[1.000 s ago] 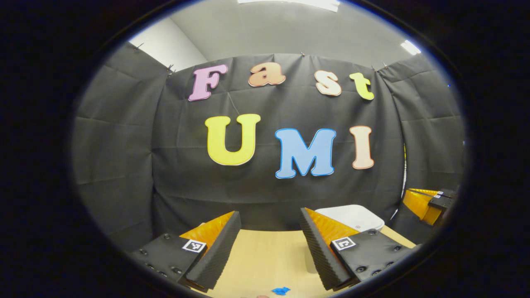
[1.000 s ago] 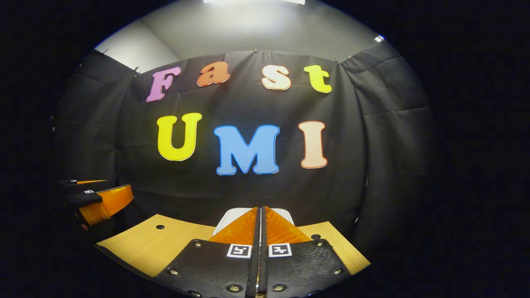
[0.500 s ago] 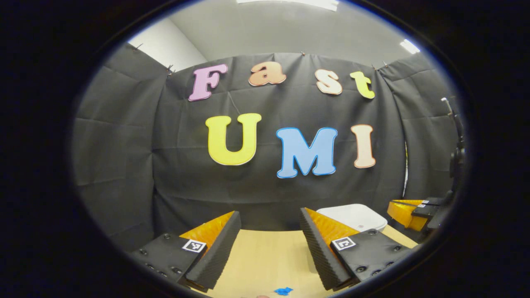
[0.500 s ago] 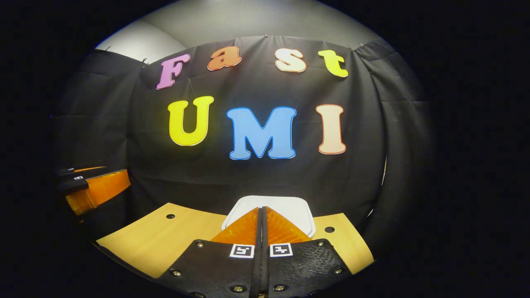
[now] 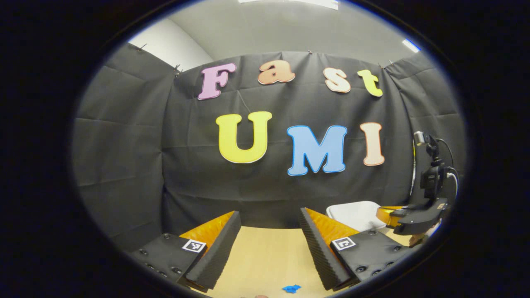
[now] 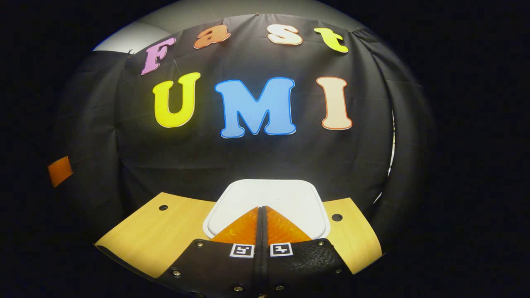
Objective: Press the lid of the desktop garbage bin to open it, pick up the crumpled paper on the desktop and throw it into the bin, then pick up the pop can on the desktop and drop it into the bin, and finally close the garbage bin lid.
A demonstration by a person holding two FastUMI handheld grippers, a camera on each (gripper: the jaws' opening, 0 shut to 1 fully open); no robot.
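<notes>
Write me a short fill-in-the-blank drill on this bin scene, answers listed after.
1. The right claw has its fingers pressed ____.
2. The left claw is ____, with nothing between its fingers.
3. The bin lid is ____ in colour.
4. The lid is still ____.

Answers: together; open; white; closed

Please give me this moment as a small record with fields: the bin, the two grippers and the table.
bin lid: white, closed, lying flat
right gripper: shut, empty, tips over the lid's near part; contact cannot be told
left gripper: open, empty, above the table
table: light wood, with a small blue scrap near the left gripper
</notes>
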